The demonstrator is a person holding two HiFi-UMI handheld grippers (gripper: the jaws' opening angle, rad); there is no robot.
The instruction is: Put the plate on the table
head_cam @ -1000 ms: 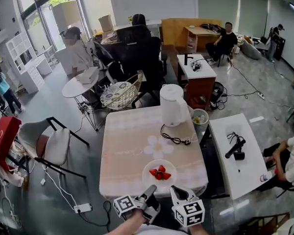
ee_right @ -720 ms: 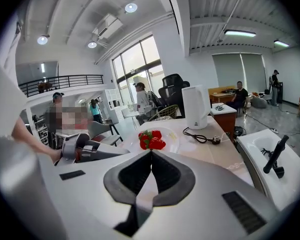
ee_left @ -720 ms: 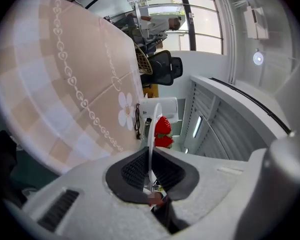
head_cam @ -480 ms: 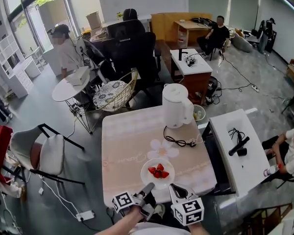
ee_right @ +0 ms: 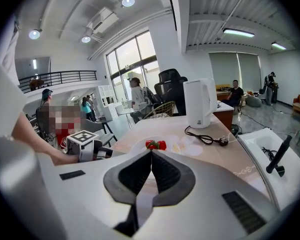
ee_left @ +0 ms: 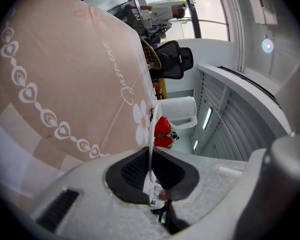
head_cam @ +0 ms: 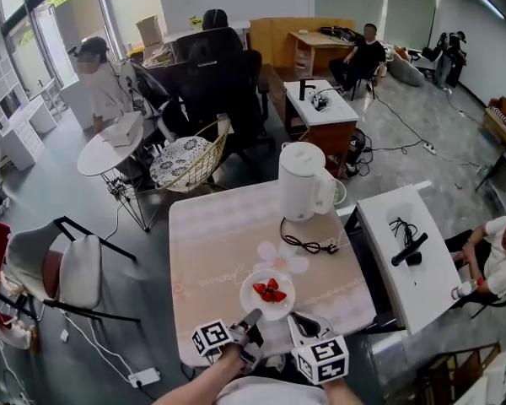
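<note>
Left claw (head_cam: 251, 319) is the one doing the work here. Its pads are clamped on the near rim of the white plate (head_cam: 281, 307), and the left gripper view shows that rim edge-on, pinched right between them. The plate runs straight out ahead of that claw, away from the person, and looks about level. The strawberries (head_cam: 268, 290) sit bunched at its middle.

The plate is over the near part of the pink worktop (head_cam: 219, 234), just inside the front edge. The white kettle (head_cam: 302, 180) and its black cable (head_cam: 304, 243) are well apart on the far side. Whether the plate's underside already touches the cloth can't be told from these views, so the set-down looks nearly done at most.

Right claw (head_cam: 298, 319) hangs just beside the plate's near right. Its jaws are together with nothing between them, and it plays no part in the hold.

What the coming move turns on is this: the rim is in the left claw and the rest of the plate lies forward of it. Once the plate rests flat, the likely call is to spread those pads and draw straight back toward the person, along the line of the grip. A sideways pull could drag the rim and set the strawberries rolling.
</note>
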